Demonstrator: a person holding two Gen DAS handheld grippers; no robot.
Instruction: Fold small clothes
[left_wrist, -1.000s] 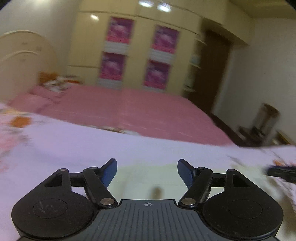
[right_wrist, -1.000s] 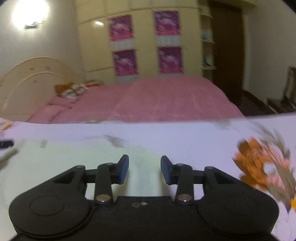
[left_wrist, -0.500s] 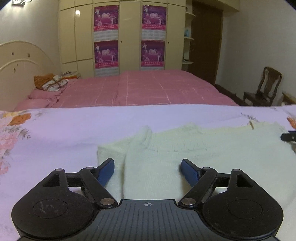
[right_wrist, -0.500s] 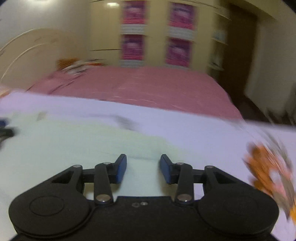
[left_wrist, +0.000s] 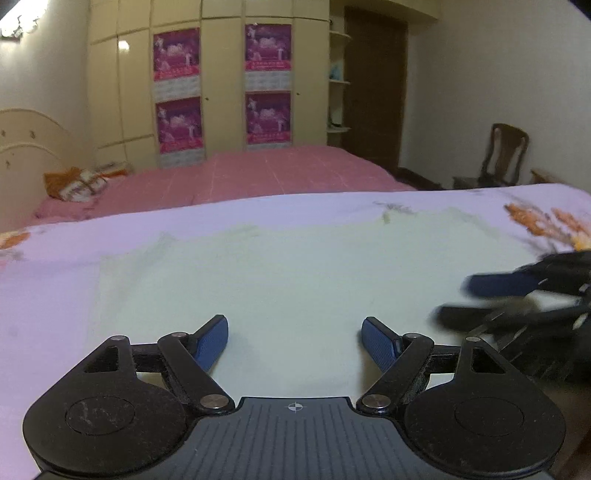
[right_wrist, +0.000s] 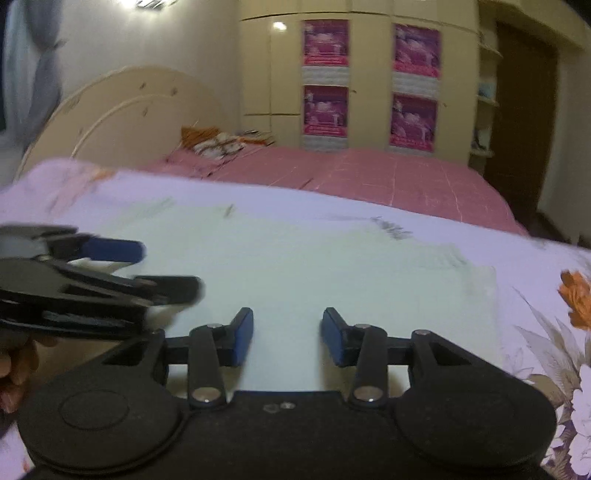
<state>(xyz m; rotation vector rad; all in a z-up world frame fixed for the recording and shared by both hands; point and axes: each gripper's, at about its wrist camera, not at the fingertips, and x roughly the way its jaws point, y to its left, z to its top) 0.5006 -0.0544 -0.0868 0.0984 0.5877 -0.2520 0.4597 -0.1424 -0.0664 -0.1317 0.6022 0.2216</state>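
Observation:
A pale cream knitted garment (left_wrist: 295, 273) lies flat on the lilac floral sheet (left_wrist: 48, 295); it also shows in the right wrist view (right_wrist: 314, 258). My left gripper (left_wrist: 294, 341) is open and empty, low over the garment's near part. My right gripper (right_wrist: 287, 338) is open and empty over the garment too. The right gripper shows blurred at the right edge of the left wrist view (left_wrist: 517, 299). The left gripper shows blurred at the left of the right wrist view (right_wrist: 110, 269).
The lilac sheet (right_wrist: 535, 332) has orange flower prints (right_wrist: 576, 299) at the right. A pink bed (left_wrist: 240, 177) lies behind, with a cream wardrobe (left_wrist: 221, 81), a headboard (right_wrist: 122, 118), a dark door (left_wrist: 373, 92) and a wooden chair (left_wrist: 506, 155).
Both grippers have moved toward each other over the garment and now stand side by side. The folded sleeve seen half a second ago is out of the left view. Both stay open.

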